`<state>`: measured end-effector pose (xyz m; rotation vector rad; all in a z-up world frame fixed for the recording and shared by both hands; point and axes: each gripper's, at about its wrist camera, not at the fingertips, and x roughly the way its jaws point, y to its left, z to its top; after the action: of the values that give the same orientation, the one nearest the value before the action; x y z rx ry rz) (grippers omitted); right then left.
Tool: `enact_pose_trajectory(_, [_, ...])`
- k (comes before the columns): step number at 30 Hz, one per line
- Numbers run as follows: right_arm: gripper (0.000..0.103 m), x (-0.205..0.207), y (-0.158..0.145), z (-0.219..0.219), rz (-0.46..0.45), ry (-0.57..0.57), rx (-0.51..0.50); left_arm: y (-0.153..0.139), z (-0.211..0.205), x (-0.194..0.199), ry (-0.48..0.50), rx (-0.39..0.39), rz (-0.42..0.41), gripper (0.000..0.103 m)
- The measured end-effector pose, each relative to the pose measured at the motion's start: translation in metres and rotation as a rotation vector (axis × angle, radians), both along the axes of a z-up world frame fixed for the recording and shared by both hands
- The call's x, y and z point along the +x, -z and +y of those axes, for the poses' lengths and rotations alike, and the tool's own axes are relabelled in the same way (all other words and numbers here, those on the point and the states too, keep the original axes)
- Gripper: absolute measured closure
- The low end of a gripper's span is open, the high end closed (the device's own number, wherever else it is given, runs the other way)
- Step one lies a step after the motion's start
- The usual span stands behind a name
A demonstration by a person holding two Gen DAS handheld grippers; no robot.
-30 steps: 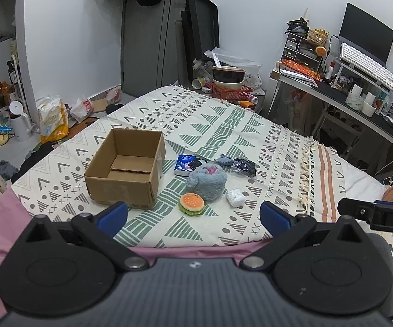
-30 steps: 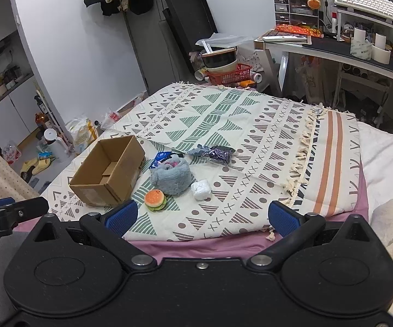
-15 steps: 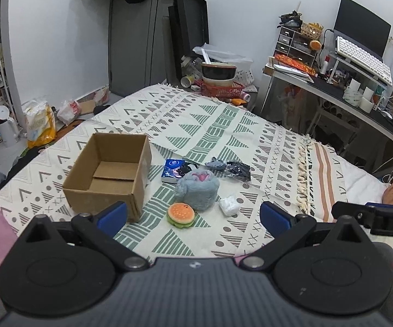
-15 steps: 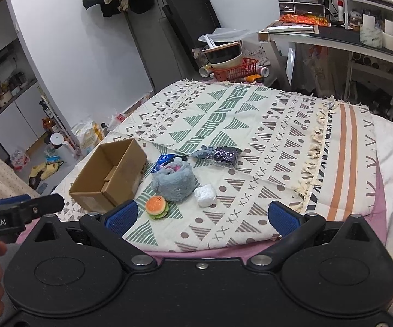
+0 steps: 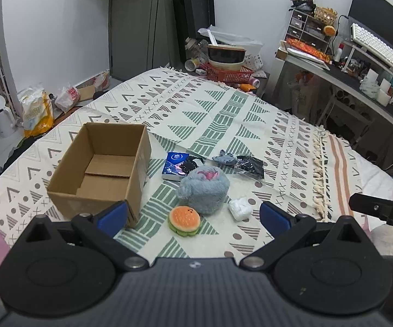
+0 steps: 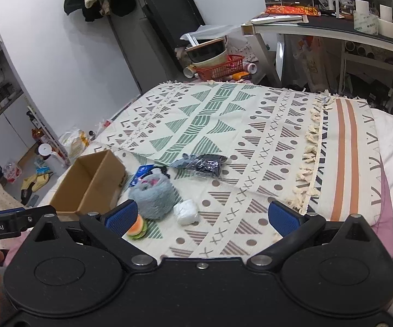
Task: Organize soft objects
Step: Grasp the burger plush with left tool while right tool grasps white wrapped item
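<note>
An open brown cardboard box (image 5: 98,169) sits empty on the left of a cream bedspread patterned with green and brown triangles (image 5: 223,114), and the soft things lie in a loose cluster just to its right. Nearest the cameras is a small orange-and-green burger-shaped plush (image 5: 184,220), with a fluffy grey-blue round plush with a pink middle (image 5: 204,188) touching its far side. A crumpled white soft lump (image 5: 240,208) lies just right of the grey plush. Farther back, a flat blue packet (image 5: 173,162) rests between box and plush, and a dark clear-wrapped bundle (image 5: 248,164) lies to the right. The left gripper (image 5: 193,215) hovers near the bed's edge, blue pads spread wide and empty — the burger plush shows between them. The right gripper (image 6: 202,216) hangs likewise, fingers wide apart, holding nothing, the white lump just beyond its gap.
</note>
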<state>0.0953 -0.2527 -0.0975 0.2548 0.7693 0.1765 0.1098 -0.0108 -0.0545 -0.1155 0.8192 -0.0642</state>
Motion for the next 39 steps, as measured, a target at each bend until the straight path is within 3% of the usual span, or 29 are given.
enact_pose_trajectory(11, [0.0, 0.042, 0.03, -0.001, 0.071, -0.015, 0.041, 0.031, 0.001, 0.041, -0.016, -0.016, 0.054, 0.003])
enact_pose_trajectory(18, [0.0, 0.063, 0.058, 0.002, 0.112, -0.024, 0.12, 0.054, -0.003, 0.066, -0.033, -0.027, 0.082, 0.003])
enact_pose_trajectory(21, [0.005, 0.068, 0.076, 0.01, 0.124, -0.057, 0.18, 0.071, -0.005, 0.075, -0.029, -0.025, 0.1, 0.005])
enact_pose_trajectory(28, [0.006, 0.081, 0.102, 0.036, 0.123, -0.119, 0.092, 0.109, -0.002, 0.089, -0.039, -0.036, 0.185, 0.01])
enact_pose_trajectory(39, [0.031, 0.117, 0.145, 0.058, 0.229, -0.192, 0.079, 0.154, 0.007, 0.117, -0.097, -0.085, 0.306, 0.022])
